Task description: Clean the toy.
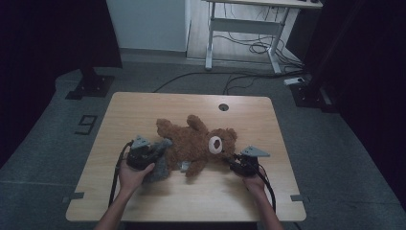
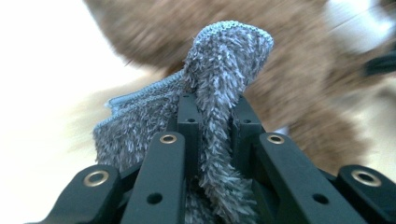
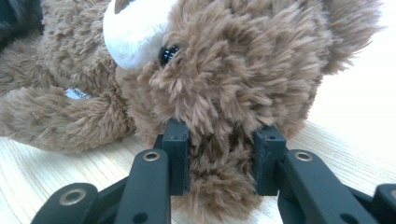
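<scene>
A: Near edge first. What's each hand doing?

B: Left gripper [image 1: 149,152] sits left of centre, toward the near edge of the table [image 1: 143,108]. Jaws pinched on a grey cloth [image 1: 162,163]. In the left gripper view the cloth [image 2: 219,84] runs up between the pads, a fold sticking out past the tips, the rest bunched to the left.

A: Right side?

B: Right gripper [image 1: 238,160] is toward the near right corner, pointing left at the bear [image 1: 194,141]. Jaws clamped on the bear's head. The right gripper view shows the bear [image 3: 210,79] with fur squeezed between the two pads, a tuft hanging below them, head resting on the wood.

A: Where's the bear overall?

B: Middle of the table, lying across it between the two grippers. Head and white muzzle at the right, touching the right gripper; legs off to the left and toward the far edge. One arm points at the near edge.

A: Cloth relative to bear?

B: Just beside its left end, against the body; can't tell how much is tucked under. Bear body is a brown blur right behind the cloth in the left gripper view.

A: Anything farther out?

B: Round hole [image 1: 223,107] near the far edge, right of centre.
</scene>
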Available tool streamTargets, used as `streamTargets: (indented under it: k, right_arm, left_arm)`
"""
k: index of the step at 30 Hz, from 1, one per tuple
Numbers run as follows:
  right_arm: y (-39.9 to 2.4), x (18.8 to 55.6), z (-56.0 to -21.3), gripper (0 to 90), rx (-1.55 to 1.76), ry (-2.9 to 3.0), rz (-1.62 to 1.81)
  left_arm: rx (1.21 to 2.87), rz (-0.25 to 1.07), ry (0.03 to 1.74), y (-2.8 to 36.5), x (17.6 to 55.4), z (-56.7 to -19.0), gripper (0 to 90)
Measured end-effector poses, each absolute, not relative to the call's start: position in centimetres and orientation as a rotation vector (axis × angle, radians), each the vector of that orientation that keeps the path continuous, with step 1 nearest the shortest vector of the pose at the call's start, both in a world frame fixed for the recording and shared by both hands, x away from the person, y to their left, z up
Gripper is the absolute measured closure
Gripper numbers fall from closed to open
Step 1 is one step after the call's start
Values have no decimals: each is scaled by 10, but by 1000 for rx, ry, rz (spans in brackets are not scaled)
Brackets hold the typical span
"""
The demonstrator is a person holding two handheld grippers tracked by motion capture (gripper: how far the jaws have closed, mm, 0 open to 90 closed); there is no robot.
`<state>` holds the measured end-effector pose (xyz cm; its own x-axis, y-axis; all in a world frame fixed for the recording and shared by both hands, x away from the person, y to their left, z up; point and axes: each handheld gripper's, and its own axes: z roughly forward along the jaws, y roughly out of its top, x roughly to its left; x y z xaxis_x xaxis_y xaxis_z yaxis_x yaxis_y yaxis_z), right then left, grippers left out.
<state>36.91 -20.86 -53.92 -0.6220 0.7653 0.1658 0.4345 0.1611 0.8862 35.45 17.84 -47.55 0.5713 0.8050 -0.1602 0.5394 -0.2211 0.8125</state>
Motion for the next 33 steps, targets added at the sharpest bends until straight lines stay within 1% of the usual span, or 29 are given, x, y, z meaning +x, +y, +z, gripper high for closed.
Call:
streamTargets:
  k: [2, 7, 11, 16, 20, 24, 29, 33]
  right_arm:
    - [-208, 369, -539, 654, 1151, 2123, 1446]
    - [-208, 369, -539, 654, 1153, 2124, 1446]
    - [-208, 369, -538, 653, 1154, 2125, 1445]
    - [-208, 369, -538, 653, 1154, 2127, 1446]
    - [-208, 369, -538, 653, 1157, 2124, 1453]
    - [-209, 369, -538, 653, 1169, 2128, 1443]
    - [-207, 369, -538, 653, 1158, 2128, 1440]
    - [-206, 368, -536, 653, 1143, 2129, 1437]
  left_arm:
    - [1901, 375, 1036, 162, 354, -465, 775]
    - [1931, 354, 910, 106, 363, -441, 775]
    - [1958, 340, 828, 52, 375, -426, 774]
    - [2026, 343, 778, -4, 384, -430, 775]
    - [2061, 349, 772, -33, 388, -443, 775]
    - [2085, 364, 795, -39, 394, -459, 778]
    - [2105, 437, 774, -36, 390, -457, 781]
    - [2064, 403, 800, -16, 394, -450, 784]
